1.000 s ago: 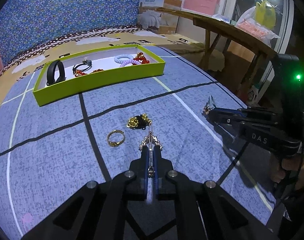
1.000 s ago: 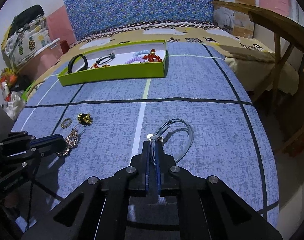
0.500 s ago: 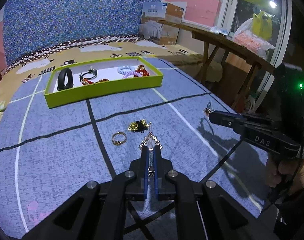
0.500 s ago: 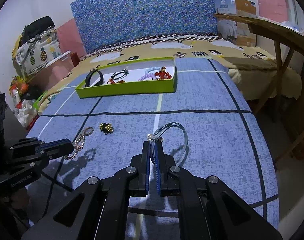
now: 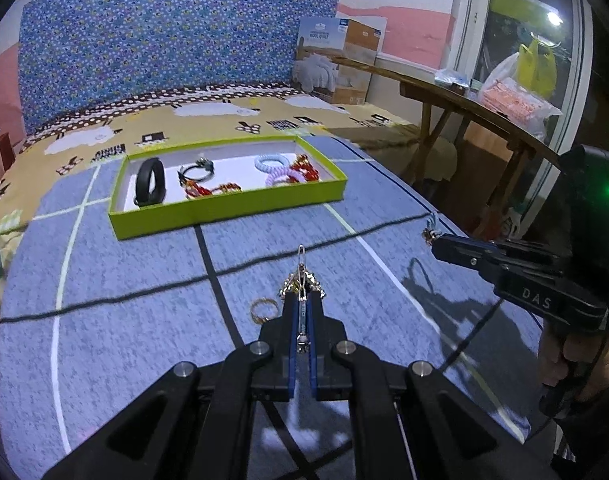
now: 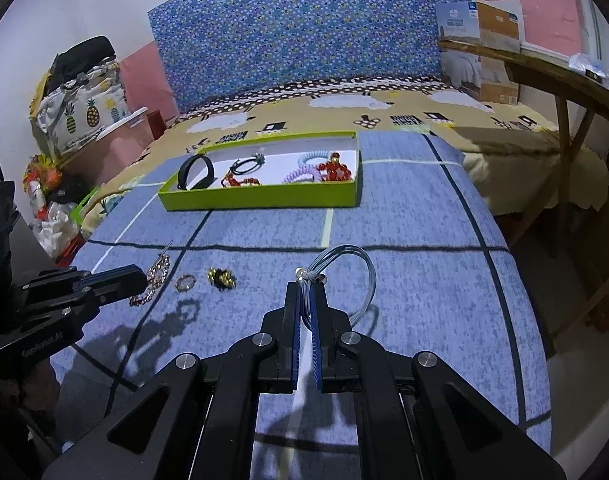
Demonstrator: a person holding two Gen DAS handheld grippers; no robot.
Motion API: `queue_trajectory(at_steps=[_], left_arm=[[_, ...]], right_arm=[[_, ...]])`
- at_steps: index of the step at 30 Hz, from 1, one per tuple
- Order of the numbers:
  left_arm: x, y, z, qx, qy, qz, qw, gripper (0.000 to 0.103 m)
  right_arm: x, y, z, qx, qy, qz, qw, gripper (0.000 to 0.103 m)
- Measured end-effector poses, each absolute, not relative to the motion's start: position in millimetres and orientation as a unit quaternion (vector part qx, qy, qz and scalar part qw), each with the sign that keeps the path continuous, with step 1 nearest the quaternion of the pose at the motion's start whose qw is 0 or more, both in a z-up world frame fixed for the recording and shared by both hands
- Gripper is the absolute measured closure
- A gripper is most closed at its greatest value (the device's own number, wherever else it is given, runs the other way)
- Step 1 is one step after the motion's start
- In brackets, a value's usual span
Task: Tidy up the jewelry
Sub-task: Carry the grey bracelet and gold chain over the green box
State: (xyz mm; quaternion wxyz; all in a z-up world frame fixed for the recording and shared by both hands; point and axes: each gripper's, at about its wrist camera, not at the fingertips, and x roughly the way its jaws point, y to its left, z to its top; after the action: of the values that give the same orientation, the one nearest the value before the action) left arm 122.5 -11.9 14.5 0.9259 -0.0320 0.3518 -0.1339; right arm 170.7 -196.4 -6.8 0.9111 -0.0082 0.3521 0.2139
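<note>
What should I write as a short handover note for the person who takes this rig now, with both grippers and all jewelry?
Left gripper: shut on the silver chain piece, lifted off the bed.
Right gripper: shut on the grey hair tie, also lifted.
Green tray ahead already holds the black band, coil ties and red beads.
Left to do: put both held pieces in the tray, then fetch the gold ring and the gold-black piece from the blue cover.
</note>
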Motion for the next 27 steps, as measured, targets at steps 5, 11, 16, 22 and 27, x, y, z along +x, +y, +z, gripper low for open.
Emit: queue_trajectory(at_steps=[5,11,16,22,27], left_arm=[[134.4,-3.2,22.2,-0.031,0.343,-0.122,0.931,0.099],[153.6,15.2,30.1,-0.033,0.335,-0.102,0.936,0.099],[171.2,34.6,36.9,-0.033,0.327,-0.080,0.941,0.099],[194.0,57.9,44.3,-0.028,0.320,-0.058,0.945,0.099],[218.3,74.1,47.0,-0.025,0.321,-0.047,0.946,0.099]], right_arm=[[180.6,-187.9,-0.4,-0.016,0.346,0.222,0.912,0.099],[197.6,-176.6,5.8,-0.023,0.341,0.235,0.910,0.098],[214.9,-167.4,8.8,-0.026,0.342,0.241,0.908,0.098],[233.8,-154.9,14.5,-0.035,0.338,0.247,0.908,0.098],[252.8,-139.1,19.3,-0.044,0.333,0.254,0.907,0.098]])
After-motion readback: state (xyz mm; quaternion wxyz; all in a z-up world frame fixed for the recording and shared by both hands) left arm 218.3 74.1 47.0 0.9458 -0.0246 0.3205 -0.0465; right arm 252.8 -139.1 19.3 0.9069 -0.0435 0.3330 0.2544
